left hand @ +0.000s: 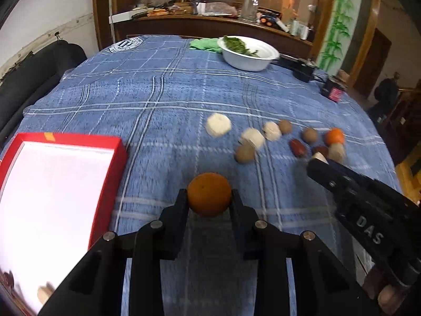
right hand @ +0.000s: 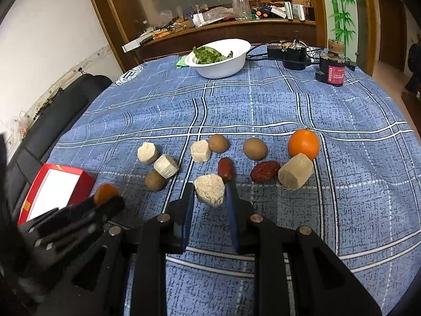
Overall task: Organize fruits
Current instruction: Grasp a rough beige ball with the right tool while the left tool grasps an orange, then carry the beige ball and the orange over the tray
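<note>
Blue plaid cloth covers a round table in a dim room with a cluttered wooden counter behind. At the table's far side sits a white bowl of green leaves.

On the left stands a shallow red box with a white inside, and only a small pale shape and a dark one show blurred at its near corner, so it looks mostly unfilled.

The left gripper has its black jaws pressed against both sides of a small round orange, holding it just beside the red box.

The right gripper is nearly closed around a pale, fibrous cut chunk, possibly sugarcane, holding it just above the scattered pile.

Loose on the cloth lie several things:
- three more pale chunks and one larger tan one
- three round brown fruits, one of them near the middle
- two dark red dates
- a second, brighter orange

Judging by this, sorting has barely begun. Two pieces are in hand and about ten remain to be carried to the box.
</note>
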The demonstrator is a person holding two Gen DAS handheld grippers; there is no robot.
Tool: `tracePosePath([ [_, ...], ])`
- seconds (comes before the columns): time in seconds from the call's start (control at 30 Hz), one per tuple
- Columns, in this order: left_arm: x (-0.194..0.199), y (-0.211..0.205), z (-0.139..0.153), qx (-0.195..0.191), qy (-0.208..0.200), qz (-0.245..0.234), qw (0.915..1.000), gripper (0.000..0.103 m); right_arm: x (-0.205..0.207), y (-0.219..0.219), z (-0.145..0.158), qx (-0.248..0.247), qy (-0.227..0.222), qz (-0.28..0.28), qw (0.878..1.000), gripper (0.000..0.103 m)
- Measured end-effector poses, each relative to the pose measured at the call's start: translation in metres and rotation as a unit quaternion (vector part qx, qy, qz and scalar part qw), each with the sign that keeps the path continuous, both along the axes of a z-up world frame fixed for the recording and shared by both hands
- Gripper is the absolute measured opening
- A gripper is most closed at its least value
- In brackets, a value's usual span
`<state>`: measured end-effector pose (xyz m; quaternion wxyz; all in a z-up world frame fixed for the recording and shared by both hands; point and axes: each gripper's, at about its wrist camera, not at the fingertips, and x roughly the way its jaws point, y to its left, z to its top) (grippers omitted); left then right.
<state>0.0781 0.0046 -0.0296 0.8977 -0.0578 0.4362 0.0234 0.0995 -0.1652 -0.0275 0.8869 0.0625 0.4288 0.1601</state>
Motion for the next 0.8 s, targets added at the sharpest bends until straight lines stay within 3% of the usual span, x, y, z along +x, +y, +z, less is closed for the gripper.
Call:
tracePosePath([
  [0.37,-0.042,-0.005,0.011,-0.014,-0.012,-0.02,0.9996,0.03,-0.067,-0.007,0.022,-0.048,-0.018,0.004,0.999,0.026],
  [0.8,-0.078,0.006,0.019,-0.012,-0.035,-0.027,0.999,0.03,-0.111,-0.003,0.031,-0.052,-0.025,-0.001,0.998,0.026],
])
